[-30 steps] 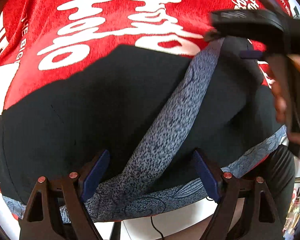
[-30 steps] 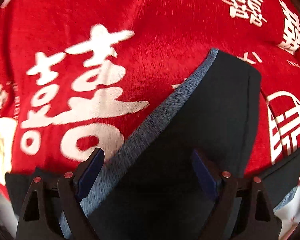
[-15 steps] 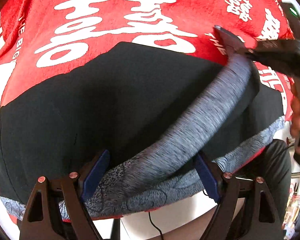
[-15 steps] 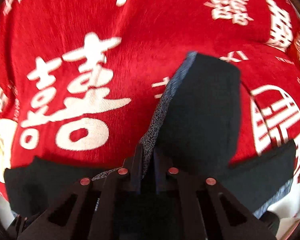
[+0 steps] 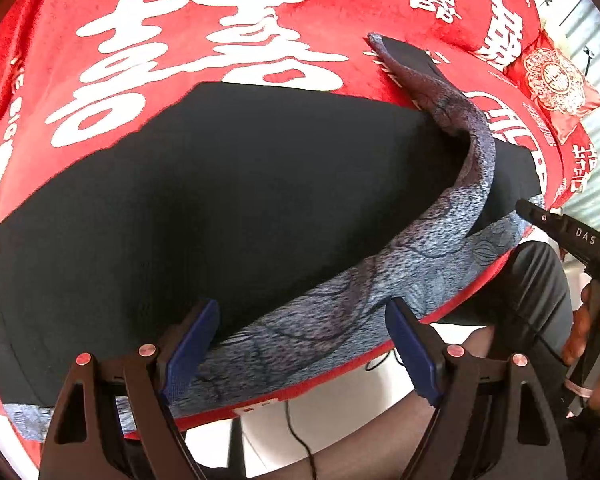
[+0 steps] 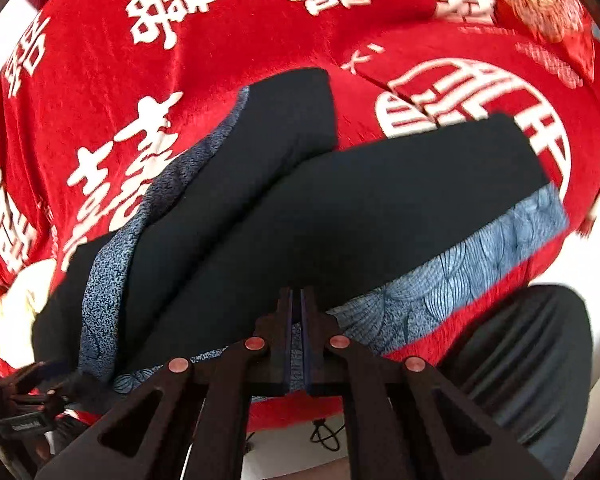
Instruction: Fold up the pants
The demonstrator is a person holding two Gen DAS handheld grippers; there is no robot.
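Pants (image 5: 228, 200) cover red cloth (image 5: 204, 8); right gripper (image 6: 296, 344) pinches their patterned band (image 6: 460, 264).

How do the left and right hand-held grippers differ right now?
The left hand-held gripper stands wide open, its blue pads apart over the pants; the right hand-held gripper is shut. The left grips nothing, while the right has a strip of the pants' blue patterned band between its pads. Both have black fingers with blue pads and point down at the red cloth.
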